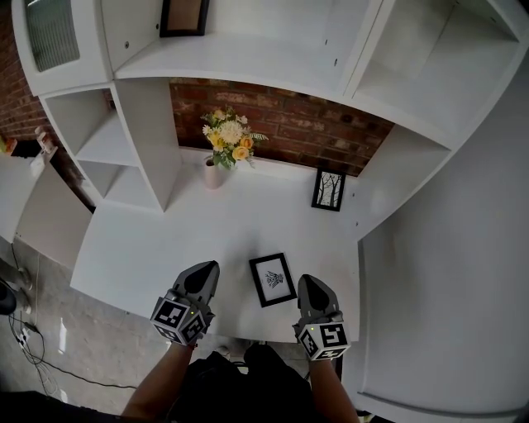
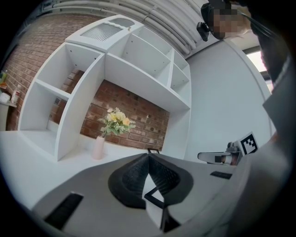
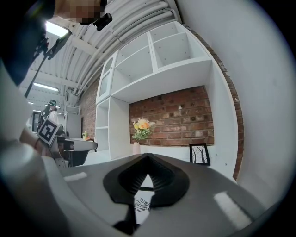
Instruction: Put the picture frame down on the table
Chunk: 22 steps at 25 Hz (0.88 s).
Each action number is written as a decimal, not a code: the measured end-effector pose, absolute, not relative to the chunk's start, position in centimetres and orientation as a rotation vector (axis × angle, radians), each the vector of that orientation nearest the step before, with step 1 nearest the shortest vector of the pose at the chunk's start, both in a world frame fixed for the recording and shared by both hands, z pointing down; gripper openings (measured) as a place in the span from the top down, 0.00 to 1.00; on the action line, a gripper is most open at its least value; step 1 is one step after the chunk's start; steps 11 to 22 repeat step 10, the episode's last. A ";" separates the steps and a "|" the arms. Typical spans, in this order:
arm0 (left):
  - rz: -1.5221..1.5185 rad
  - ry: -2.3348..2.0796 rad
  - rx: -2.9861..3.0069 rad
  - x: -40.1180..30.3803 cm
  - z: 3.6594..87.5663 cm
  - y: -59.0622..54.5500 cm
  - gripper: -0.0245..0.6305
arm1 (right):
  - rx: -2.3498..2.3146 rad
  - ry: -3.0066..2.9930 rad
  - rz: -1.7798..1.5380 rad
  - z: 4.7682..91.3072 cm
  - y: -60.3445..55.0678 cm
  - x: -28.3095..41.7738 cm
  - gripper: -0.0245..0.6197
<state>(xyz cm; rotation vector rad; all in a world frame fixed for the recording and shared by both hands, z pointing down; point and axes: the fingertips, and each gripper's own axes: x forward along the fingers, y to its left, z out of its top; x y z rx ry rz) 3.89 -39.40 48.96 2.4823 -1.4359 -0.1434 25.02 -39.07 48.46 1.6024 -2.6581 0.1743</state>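
A small black picture frame (image 1: 273, 279) with a white print lies flat on the white table (image 1: 157, 244), near its front edge. My left gripper (image 1: 202, 274) hovers just left of it, shut and empty. On the frame's other side my right gripper (image 1: 311, 287) is also shut with nothing in it. In the left gripper view the jaws (image 2: 148, 155) meet at their tips, and a corner of the frame (image 2: 155, 197) shows below them. The right gripper view has the jaws (image 3: 147, 155) closed, with the frame's print (image 3: 141, 204) beneath.
A second black frame (image 1: 329, 189) with a tree print leans against the brick wall at the back right. A pink vase of yellow flowers (image 1: 223, 153) stands at the back middle. White shelving (image 1: 124, 140) rises on the left and overhead, with another frame (image 1: 183, 16) on top.
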 end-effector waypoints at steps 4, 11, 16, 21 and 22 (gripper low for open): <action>-0.151 -1.434 2.485 3.9 48.7 -39.5 0.96 | 1.601 -2.664 0.173 48.2 -39.1 24.9 0.96; -0.146 -1.438 2.487 3.8 48.6 -39.4 0.96 | 1.598 -2.670 0.180 48.1 -38.9 24.8 0.96; -0.146 -1.438 2.487 3.8 48.6 -39.4 0.96 | 1.598 -2.670 0.180 48.1 -38.9 24.8 0.96; -0.146 -1.438 2.487 3.8 48.6 -39.4 0.96 | 1.598 -2.670 0.180 48.1 -38.9 24.8 0.96; -0.146 -1.438 2.487 3.8 48.6 -39.4 0.96 | 1.598 -2.670 0.180 48.1 -38.9 24.8 0.96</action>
